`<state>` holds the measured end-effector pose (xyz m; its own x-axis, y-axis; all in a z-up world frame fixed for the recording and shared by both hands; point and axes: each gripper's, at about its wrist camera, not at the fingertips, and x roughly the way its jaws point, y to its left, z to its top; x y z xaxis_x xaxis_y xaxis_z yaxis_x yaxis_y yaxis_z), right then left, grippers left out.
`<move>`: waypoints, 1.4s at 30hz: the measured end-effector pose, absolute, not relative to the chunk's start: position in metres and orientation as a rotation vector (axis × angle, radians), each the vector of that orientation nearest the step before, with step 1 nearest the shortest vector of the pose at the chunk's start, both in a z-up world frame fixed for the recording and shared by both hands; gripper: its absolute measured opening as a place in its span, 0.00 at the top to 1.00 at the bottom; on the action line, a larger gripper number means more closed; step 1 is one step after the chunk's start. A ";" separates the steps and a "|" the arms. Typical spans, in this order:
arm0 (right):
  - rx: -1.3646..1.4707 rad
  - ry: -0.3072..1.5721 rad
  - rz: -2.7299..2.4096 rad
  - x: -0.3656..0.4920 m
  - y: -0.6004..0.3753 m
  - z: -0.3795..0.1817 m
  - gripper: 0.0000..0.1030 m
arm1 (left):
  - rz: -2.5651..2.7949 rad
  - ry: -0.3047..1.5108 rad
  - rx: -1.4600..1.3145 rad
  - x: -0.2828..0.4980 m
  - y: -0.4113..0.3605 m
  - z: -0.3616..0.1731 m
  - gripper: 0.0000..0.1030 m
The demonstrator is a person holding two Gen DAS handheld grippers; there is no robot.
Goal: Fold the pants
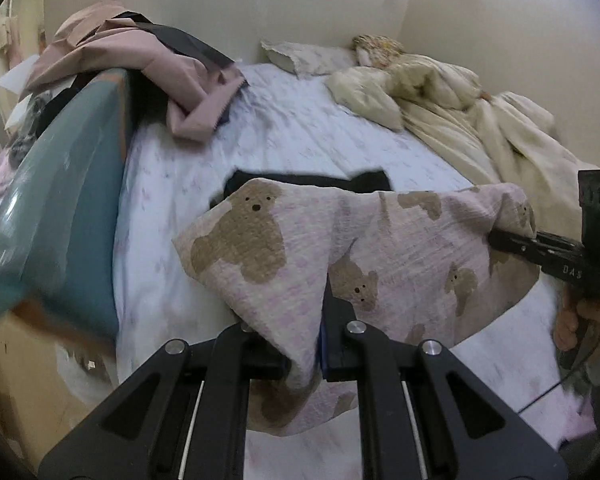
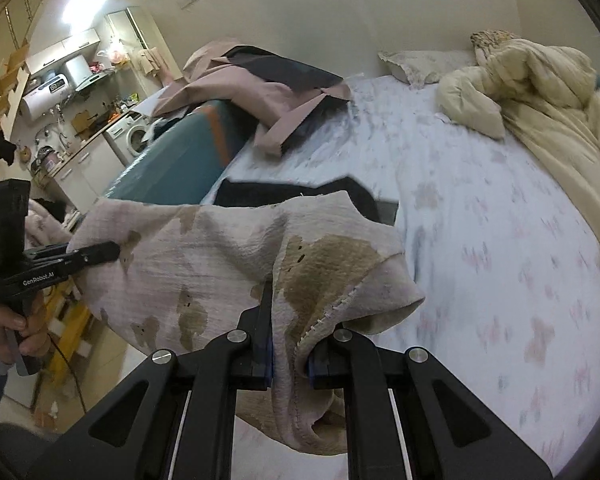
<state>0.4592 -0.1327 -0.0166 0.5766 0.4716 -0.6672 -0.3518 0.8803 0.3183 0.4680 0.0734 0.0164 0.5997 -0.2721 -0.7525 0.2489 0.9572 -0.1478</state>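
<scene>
Two claws are clenched on the pants (image 1: 380,248): your left claw (image 1: 304,364) and right claw (image 2: 290,364) each pinch an edge, holding them above the bed (image 1: 300,132). Keep the span taut and level, then lay it toward 12 o'clock.

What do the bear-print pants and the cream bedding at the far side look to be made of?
Bear-print pants: likely a soft crinkled cotton gauze, matte, judging by the fine puckered weave and limp drape between the left gripper and right gripper. Cream bedding: apparently a puffy filled comforter with a smooth, faintly shiny shell and thick rounded folds.
</scene>
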 end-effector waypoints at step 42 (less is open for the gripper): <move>0.163 0.784 0.310 0.431 -0.138 -0.019 0.15 | -0.005 0.734 -0.124 0.385 0.087 0.004 0.17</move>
